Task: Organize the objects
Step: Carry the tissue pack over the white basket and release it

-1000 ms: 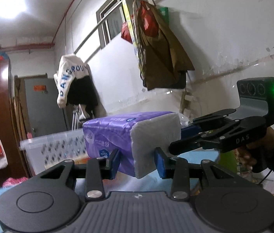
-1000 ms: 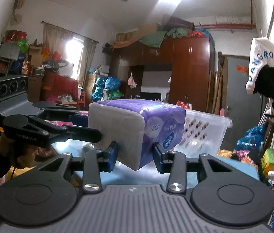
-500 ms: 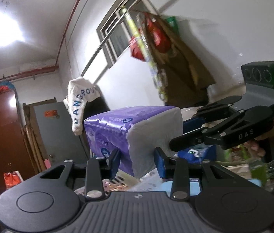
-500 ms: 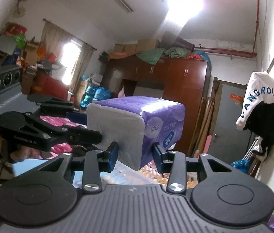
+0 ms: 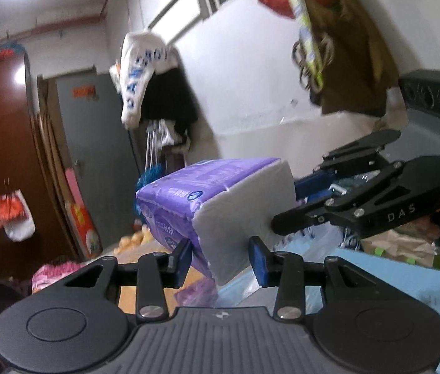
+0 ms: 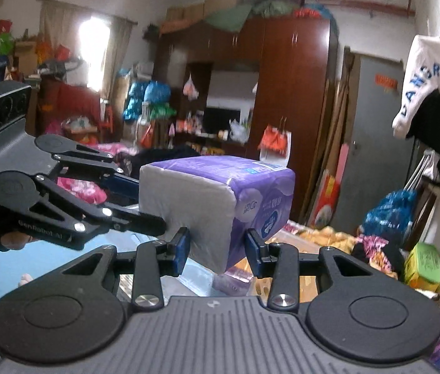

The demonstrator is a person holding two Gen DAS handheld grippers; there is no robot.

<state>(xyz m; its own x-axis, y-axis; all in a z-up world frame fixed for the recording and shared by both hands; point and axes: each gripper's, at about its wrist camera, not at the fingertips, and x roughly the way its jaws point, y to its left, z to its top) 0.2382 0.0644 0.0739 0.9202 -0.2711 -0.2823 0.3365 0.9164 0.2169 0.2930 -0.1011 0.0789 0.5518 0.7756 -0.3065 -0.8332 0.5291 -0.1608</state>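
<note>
Both grippers have hold of one purple tissue pack [image 5: 220,205], carried clear of any surface in mid-air. Seen from the left wrist, the left gripper [image 5: 220,257] has its blue pads at the pack's lower near corner, with the grey end face between them; its jaws are opening slightly at this moment, though the pads appear to rest against the pack on both sides. The right gripper [image 5: 285,222] reaches in from the right of the pack, one black finger pressed on the grey end face.

From the right wrist, the right gripper [image 6: 218,249] is partly closed on the tissue pack [image 6: 216,205], blue pads against its bottom corner. The left gripper [image 6: 154,226] comes in from the left of the pack, with a hand [image 6: 11,240] wrapped around its handle.

Behind the pack stands a dark red wardrobe [image 6: 291,99]. To the right of the pack a white lettered garment [image 6: 428,78] hangs over dark clothing beside a grey door [image 6: 372,143]. Below the pack lies a light blue surface [image 5: 391,277], and just under it something purple, too blurred to identify.
</note>
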